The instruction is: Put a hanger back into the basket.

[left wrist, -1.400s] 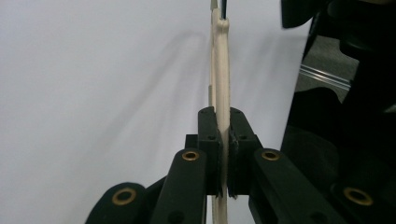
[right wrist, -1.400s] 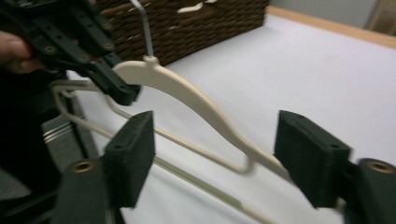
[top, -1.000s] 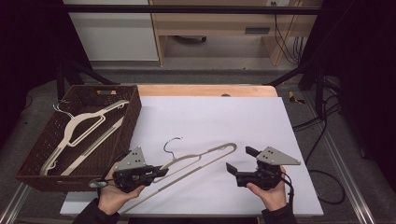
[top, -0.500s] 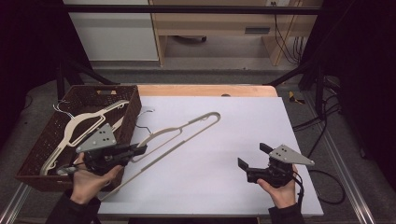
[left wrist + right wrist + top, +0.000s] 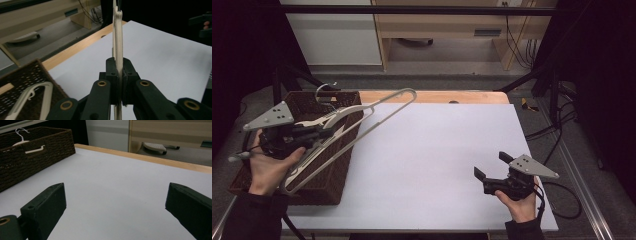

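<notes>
1. Your left tongs (image 5: 319, 134) pinch the wooden hanger (image 5: 362, 120), tilted above the wicker basket (image 5: 332, 185); lower it flat beside the hanger already inside.
2. Keep your right tongs (image 5: 492, 167), just spread and empty, low over the white surface (image 5: 437, 150).

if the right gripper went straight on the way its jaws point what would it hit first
Probably the wicker basket: the right gripper, jaws open and empty, points low across the bare white table towards it. Depth is hard to judge.
</notes>
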`<act>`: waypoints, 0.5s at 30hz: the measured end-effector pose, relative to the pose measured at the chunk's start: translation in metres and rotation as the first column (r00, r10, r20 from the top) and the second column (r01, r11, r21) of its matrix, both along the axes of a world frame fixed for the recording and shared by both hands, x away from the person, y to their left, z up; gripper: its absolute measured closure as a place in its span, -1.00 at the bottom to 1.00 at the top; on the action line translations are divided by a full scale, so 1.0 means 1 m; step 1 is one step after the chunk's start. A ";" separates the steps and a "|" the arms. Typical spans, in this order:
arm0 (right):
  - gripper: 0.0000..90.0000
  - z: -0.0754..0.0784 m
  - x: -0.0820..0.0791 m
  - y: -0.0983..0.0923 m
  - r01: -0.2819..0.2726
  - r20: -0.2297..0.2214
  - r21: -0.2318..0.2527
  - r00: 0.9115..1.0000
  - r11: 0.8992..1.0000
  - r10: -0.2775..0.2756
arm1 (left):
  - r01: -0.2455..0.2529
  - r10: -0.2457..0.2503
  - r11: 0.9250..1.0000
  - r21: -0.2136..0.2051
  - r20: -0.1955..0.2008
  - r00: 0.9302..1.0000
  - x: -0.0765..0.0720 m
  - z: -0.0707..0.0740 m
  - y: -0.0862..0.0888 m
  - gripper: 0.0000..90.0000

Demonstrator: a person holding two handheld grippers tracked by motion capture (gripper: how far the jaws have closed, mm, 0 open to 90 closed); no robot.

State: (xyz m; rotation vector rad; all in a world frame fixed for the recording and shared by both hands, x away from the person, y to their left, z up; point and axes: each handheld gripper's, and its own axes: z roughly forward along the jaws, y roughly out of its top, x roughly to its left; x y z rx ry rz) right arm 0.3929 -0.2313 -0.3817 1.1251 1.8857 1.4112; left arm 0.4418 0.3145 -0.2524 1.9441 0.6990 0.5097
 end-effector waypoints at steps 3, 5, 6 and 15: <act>-0.94 0.001 0.000 -0.002 -0.008 0.006 -0.002 1.000 1.000 0.008 | -0.023 0.023 1.000 -0.003 -0.001 1.000 0.009 0.001 0.013 0.91; -0.95 0.002 -0.001 -0.002 -0.013 0.007 0.001 1.000 1.000 0.013 | -0.043 0.043 0.999 -0.002 0.001 0.999 0.016 0.000 0.023 0.91; -0.95 0.002 -0.001 -0.003 -0.017 0.004 0.001 1.000 1.000 0.017 | -0.049 0.049 0.999 0.000 0.005 0.999 0.018 -0.001 0.027 0.91; -0.95 0.001 0.000 -0.003 -0.031 -0.003 -0.007 0.999 0.999 0.031 | -0.100 0.099 0.995 -0.016 -0.014 0.995 0.040 -0.016 0.065 0.91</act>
